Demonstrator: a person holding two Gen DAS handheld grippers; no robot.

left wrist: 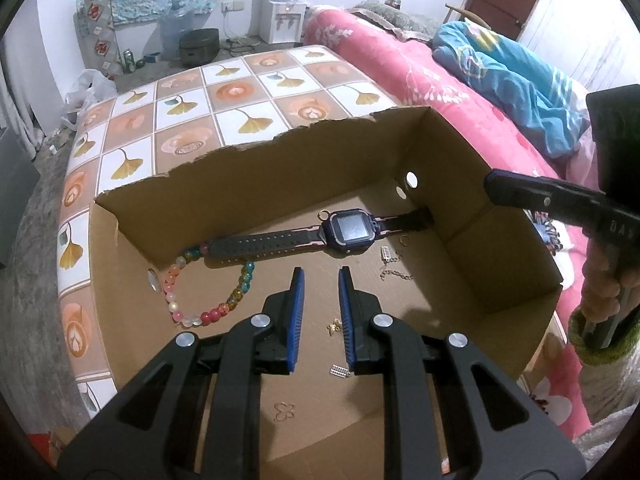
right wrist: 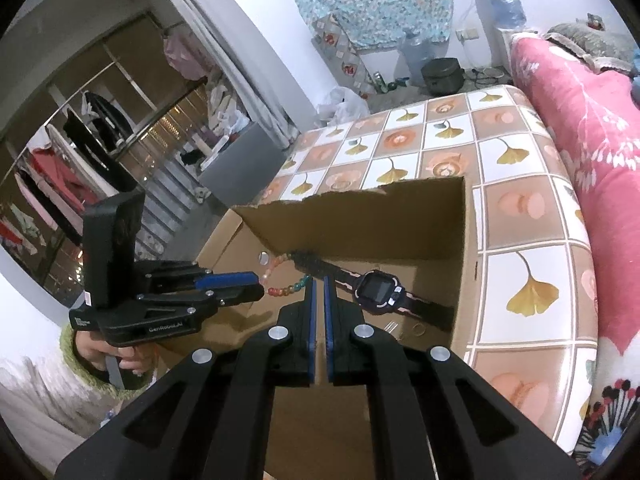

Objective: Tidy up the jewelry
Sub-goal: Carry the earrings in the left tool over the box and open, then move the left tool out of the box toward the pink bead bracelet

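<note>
Over the cardboard box (left wrist: 460,168), my left gripper (left wrist: 321,276) hangs slightly parted, empty; I'd straddle the gold charm (left wrist: 334,326) squarely. My right gripper (right wrist: 319,280) is closed, empty.

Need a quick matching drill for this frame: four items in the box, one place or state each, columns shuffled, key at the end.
Items:
1. watch
2. bead bracelet
3. chain
4. left tool

Descriptions:
A. curved loop, one end by the strap's tip
B. partly open, nothing between its pads
C. thin, pale links, lying right of the left tool's tips
D. flat along the box's far wall, strap stretched out

Pairs: 1-D, 2-A, 3-C, 4-B
</note>
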